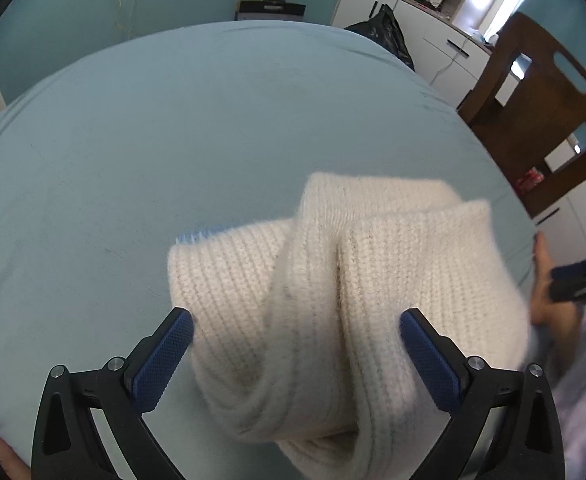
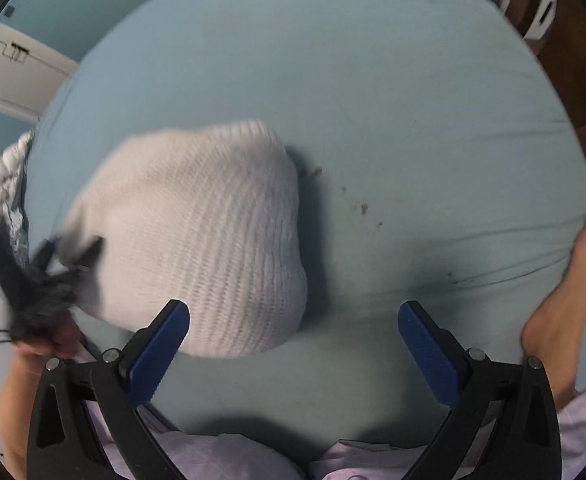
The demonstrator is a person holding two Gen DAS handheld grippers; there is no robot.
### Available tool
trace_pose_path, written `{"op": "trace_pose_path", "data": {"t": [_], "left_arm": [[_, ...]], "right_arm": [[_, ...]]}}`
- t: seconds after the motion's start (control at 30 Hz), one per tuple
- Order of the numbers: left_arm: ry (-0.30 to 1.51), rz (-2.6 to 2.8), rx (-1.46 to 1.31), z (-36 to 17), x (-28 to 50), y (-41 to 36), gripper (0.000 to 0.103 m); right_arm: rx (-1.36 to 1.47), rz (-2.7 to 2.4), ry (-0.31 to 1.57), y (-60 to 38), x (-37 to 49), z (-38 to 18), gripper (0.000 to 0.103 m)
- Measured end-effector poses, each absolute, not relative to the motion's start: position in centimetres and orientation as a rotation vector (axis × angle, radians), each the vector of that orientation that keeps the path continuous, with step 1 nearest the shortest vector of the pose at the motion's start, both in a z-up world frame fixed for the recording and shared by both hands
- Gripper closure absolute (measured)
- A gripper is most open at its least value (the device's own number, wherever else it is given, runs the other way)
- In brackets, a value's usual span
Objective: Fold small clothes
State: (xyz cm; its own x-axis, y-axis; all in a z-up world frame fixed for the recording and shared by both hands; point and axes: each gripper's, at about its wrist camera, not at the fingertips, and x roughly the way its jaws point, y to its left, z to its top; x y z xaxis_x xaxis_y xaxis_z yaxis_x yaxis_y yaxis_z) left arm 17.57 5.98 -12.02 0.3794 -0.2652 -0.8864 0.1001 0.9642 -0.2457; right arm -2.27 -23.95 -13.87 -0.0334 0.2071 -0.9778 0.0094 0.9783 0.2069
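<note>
Cream knit garment bunched on a blue-sheeted bed.
Left view: left tool gapes around it, gripping nothing, cabinets behind; right view: right tool wide, empty.

Cream knit garment on blue sheet

Left wrist view: looks forward between its 2 fingers, close above the knit garment, across the blue sheet toward the white cabinets. Right wrist view: faces steeply down onto the sheet from near. Both views share the garment and sheet.
</note>
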Motion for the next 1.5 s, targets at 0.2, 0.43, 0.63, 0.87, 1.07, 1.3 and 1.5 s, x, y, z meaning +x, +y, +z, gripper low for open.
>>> {"op": "trace_pose_path", "data": {"t": [0.2, 0.43, 0.63, 0.87, 1.07, 1.3, 1.5], "left_arm": [[1.192, -0.262, -0.272, -11.2, 18.3, 9.3, 0.0], [1.253, -0.238, -0.251, -12.6, 18.2, 12.1, 0.0], [1.362, -0.274, -0.34, -16.8, 18.7, 10.8, 0.0], [1.457, -0.361, -0.687, -22.6, 19.0, 11.4, 0.0], [1.468, -0.336, -0.75, -23.6, 18.8, 11.0, 0.0], [1.482, -0.311, -0.77, -24.3, 19.6, 9.8, 0.0], [1.43, -0.296, -0.78, -23.6, 18.9, 9.9, 0.009]], "right_arm": [[0.318, 0.216, 1.621, -24.7, -1.1, -15.2, 0.001], [0.5, 0.253, 1.614, -27.0, 0.4, -16.6, 0.001], [0.608, 0.303, 1.649, -27.1, 1.2, -18.2, 0.001], [0.593, 0.389, 1.744, -24.8, 0.4, -18.8, 0.001], [0.67, 0.49, 1.791, -24.6, -0.2, -20.4, 0.001], [1.086, 0.586, 1.807, -24.9, -1.3, -26.9, 0.0], [1.044, 0.588, 1.709, -23.4, -1.5, -26.0, 0.001]]}}
